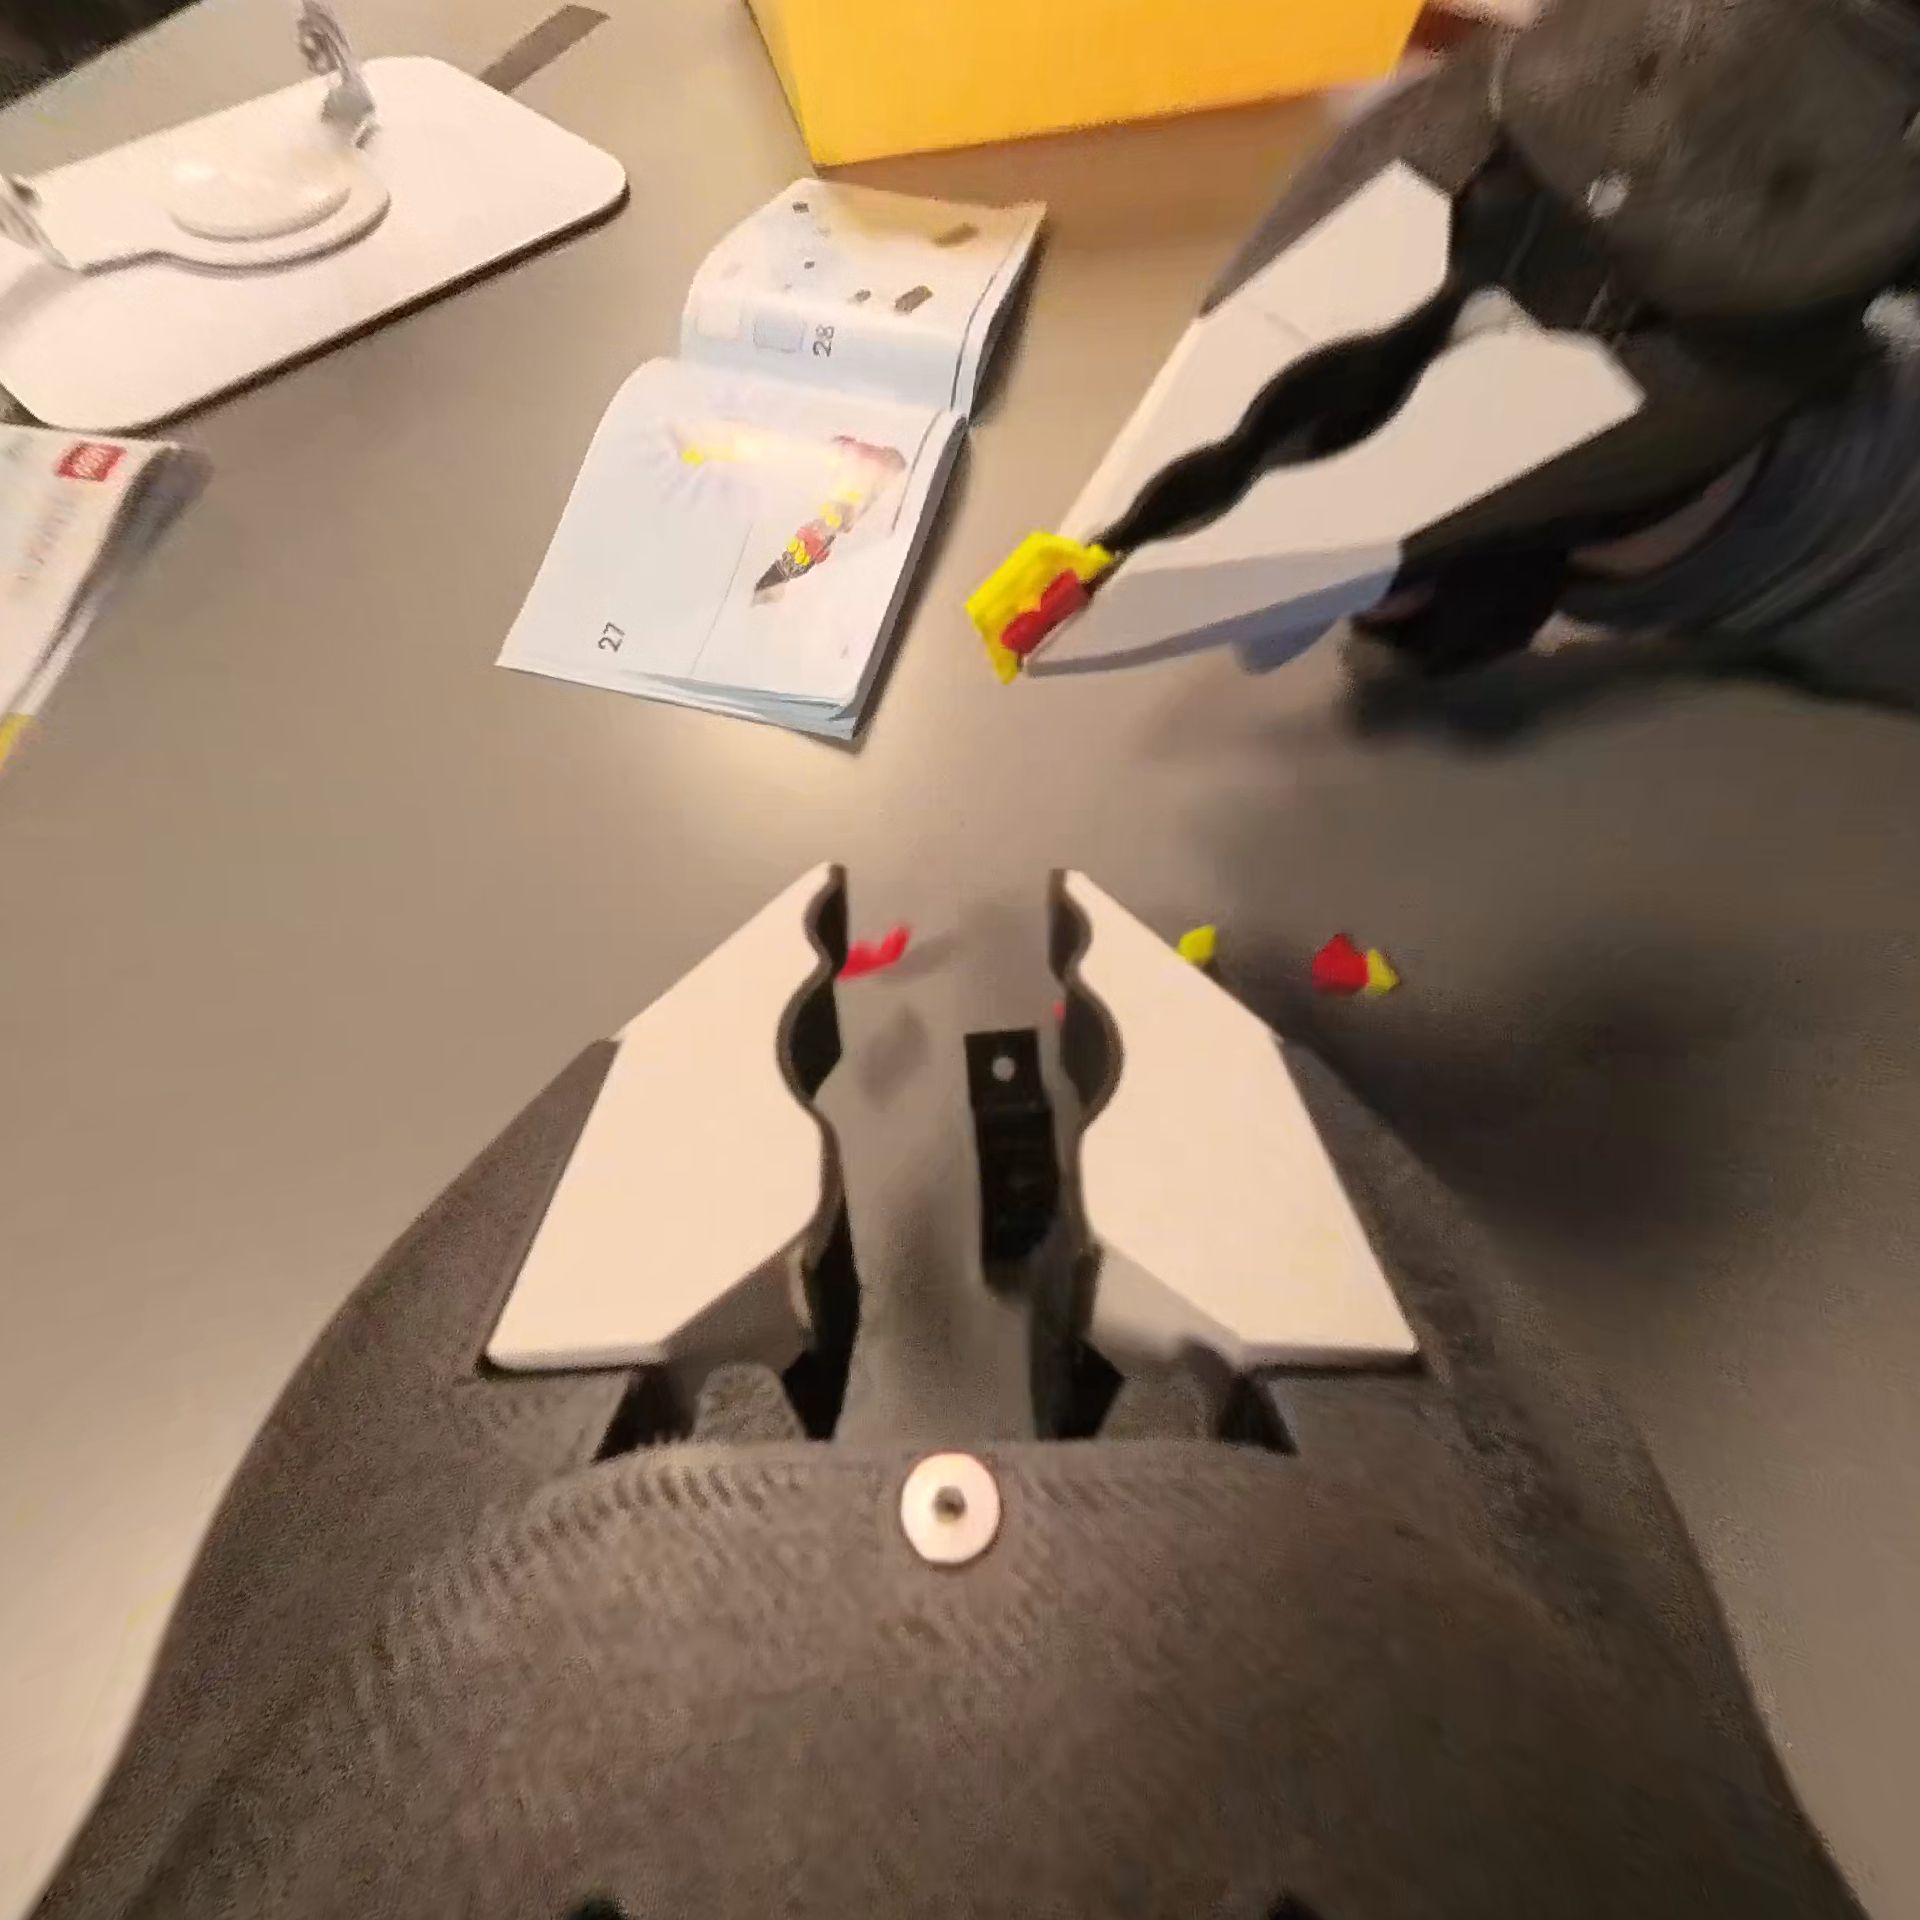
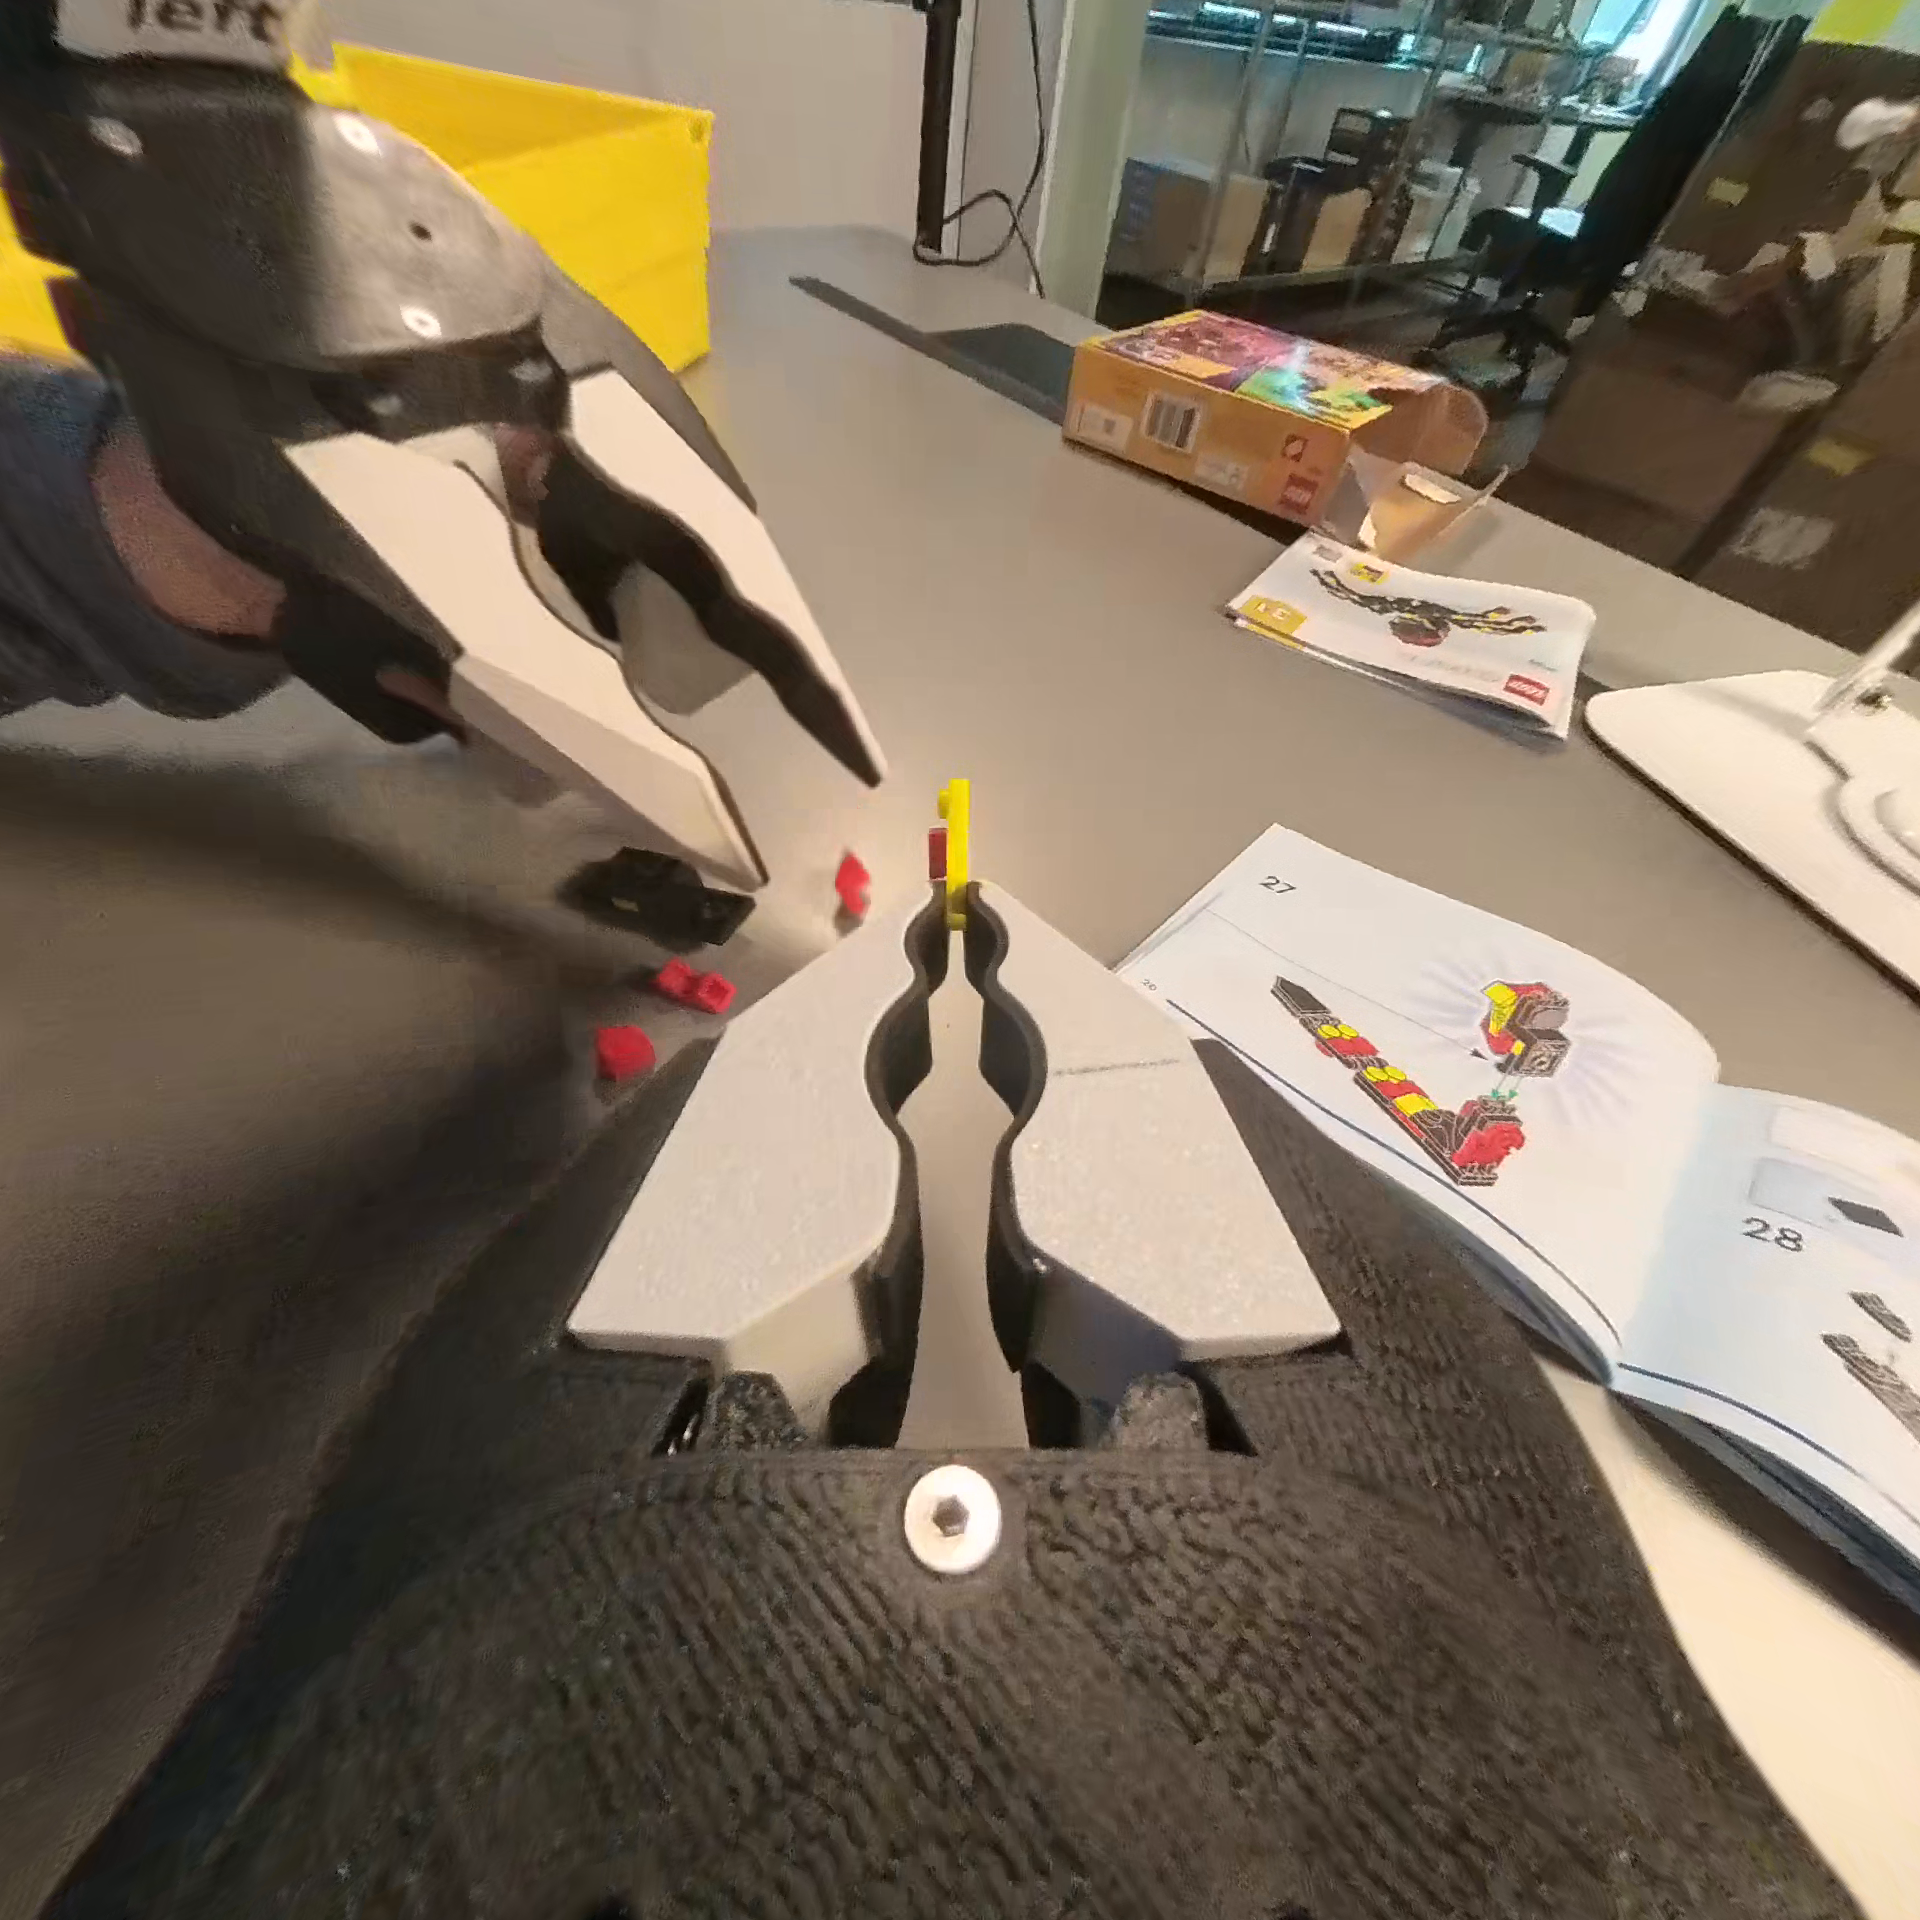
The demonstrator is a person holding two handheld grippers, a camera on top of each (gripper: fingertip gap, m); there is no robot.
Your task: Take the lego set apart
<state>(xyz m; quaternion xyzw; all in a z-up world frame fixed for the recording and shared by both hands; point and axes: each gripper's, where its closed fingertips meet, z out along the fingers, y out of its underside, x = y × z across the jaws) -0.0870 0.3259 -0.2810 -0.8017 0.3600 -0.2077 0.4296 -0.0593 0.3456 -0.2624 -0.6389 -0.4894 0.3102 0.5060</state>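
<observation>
Your right gripper [image 2: 956, 902] has its jaws nearly closed at the tips, and they pinch a thin yellow plate [image 2: 955, 847] by its lower edge. The plate stands upright, w/ a small red piece [image 2: 937, 854] stuck on its left face. In the left wrist view the same gripper [image 1: 1091, 582] comes in from the upper right, w/ the yellow and red piece at its tip, above the grey surface [image 1: 364, 935].

Your left gripper [image 1: 945, 914] has its jaws open w/ a clear gap, and nothing is held between them. Under the gap a black lego part [image 1: 1006, 1132] lies on the surface; in the right wrist view the tip of one finger is just beside this black part [image 2: 665, 894], maybe touching, I cannot tell.

Loose bricks lie around it: a red piece [image 1: 873, 951] near the left finger, a small yellow piece [image 1: 1197, 943] and a red-and-yellow pair [image 1: 1349, 966] to the right. The right wrist view shows three red pieces, one beyond the black part [image 2: 852, 881] and two nearer to the camera [image 2: 694, 983] [image 2: 623, 1049].

An open instruction booklet [image 1: 769, 520] lies flat beyond the bricks. Farther off are a yellow bin [image 1: 1081, 73], a white stand base [image 1: 312, 229], a second booklet [image 2: 1413, 634] and an opened cardboard box [image 2: 1236, 416].
</observation>
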